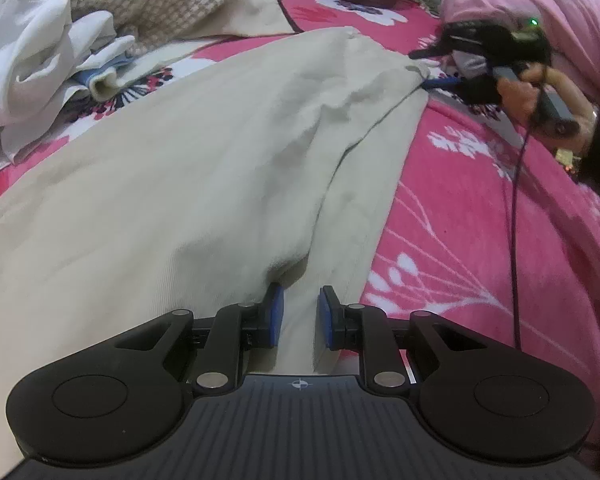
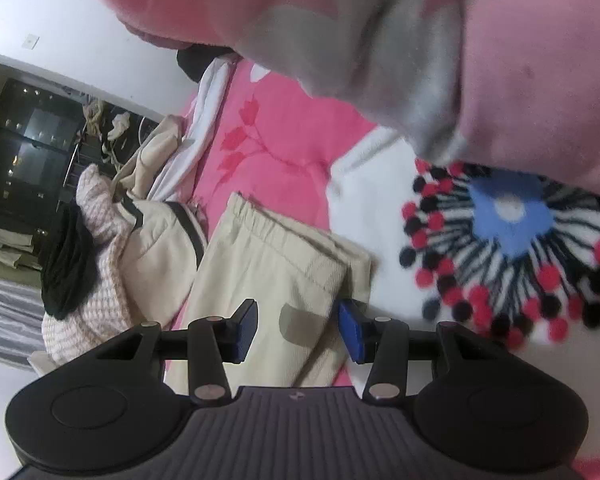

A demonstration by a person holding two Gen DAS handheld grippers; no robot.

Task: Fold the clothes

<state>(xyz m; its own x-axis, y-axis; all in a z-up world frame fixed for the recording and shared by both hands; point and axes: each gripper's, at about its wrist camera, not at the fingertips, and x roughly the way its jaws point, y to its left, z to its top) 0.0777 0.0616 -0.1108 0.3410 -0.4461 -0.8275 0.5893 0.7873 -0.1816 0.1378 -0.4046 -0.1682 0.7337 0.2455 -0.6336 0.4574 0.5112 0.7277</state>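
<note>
Both grippers open over beige trousers [image 1: 204,168] on bed

A pink floral blanket [image 1: 460,208] lies before a dark cabinet [image 2: 24,148].

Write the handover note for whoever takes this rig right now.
Left tool: open, fingers either side of the near end of the beige trousers; not yet clamped.
Right tool: open, at the elastic waistband end of the same trousers; nothing gripped.
Trousers lie lengthwise on the pink floral bedspread, apparently folded in half leg over leg.
Unfolded pile of white and checked clothes waits at the far left in the left wrist view.
Left to do: grip both ends, fold the trousers across their length, set aside, then start on the pile.
</note>
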